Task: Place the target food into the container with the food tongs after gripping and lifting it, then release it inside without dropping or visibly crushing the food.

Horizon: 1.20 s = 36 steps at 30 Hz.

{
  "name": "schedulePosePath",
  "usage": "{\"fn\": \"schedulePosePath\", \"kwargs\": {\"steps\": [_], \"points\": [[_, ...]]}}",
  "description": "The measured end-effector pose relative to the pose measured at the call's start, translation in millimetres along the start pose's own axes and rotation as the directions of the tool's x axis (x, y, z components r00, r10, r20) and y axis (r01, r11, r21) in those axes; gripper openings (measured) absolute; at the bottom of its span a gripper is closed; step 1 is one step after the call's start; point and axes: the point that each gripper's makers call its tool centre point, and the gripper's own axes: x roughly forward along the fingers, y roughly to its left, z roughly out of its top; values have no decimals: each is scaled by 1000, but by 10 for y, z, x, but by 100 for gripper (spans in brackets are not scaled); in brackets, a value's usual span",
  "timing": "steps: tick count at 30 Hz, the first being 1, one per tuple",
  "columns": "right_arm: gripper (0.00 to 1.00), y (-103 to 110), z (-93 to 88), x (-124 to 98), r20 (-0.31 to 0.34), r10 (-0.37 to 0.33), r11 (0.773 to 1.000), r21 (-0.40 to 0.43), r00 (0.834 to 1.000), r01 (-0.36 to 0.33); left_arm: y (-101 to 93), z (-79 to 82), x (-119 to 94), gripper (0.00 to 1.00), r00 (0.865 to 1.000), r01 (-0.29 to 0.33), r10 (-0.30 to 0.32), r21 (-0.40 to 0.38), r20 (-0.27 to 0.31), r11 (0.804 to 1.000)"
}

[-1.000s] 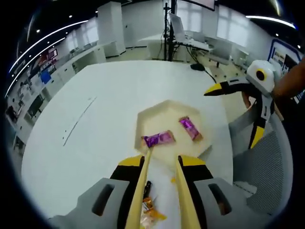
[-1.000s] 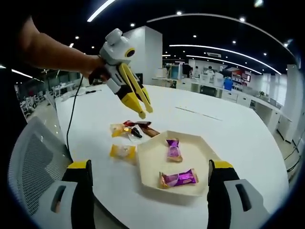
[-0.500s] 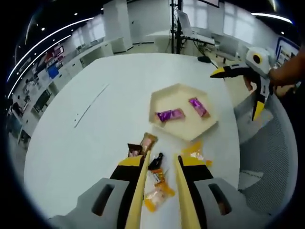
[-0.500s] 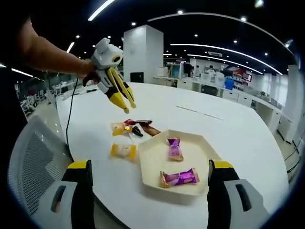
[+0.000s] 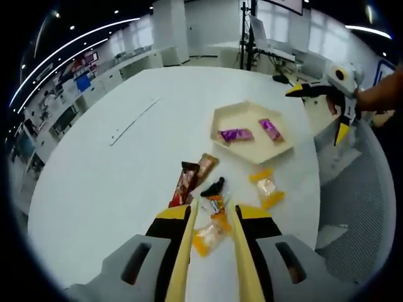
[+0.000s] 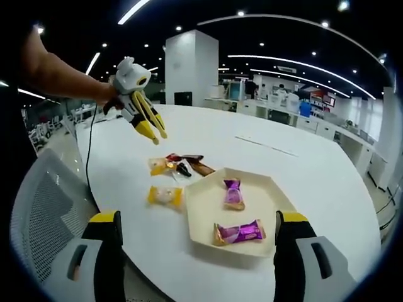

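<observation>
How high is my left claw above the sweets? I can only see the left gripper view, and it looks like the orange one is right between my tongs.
Observer: The right gripper view shows it from the side. Your left claw hangs in the air above the table and touches none of the loose sweets.
Operator: What is holding it up there?
Observer: A person's bare forearm reaches in from the left of the right gripper view, and the hand is wrapped round the claw's white body.
</observation>
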Motion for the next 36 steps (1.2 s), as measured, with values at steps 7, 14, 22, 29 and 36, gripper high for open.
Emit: {"fn": "schedulePosePath", "kwargs": {"steps": [7,14,22,29,36], "points": [[99,-3,-9,1,-4,-1,1000,2,1000,1,-37,-20,94,24,1000,-15,15,0,5,1000],[99,-18,-12,-3,-5,-7,1000,4,1000,7,-7,-101,229,24,999,-45,45,-18,-3,999],[99,-33,-10,-6,-3,-13,1000,11,1000,13,-49,-204,400,23,998,-55,55,-8,-7,998],[99,-33,-9,-3,-2,-11,1000,16,1000,11,-60,-264,517,23,998,-53,53,-8,-20,999],[99,-28,-7,0,-1,-8,1000,22,1000,8,1,-302,577,23,996,-87,87,9,-18,996]]}}
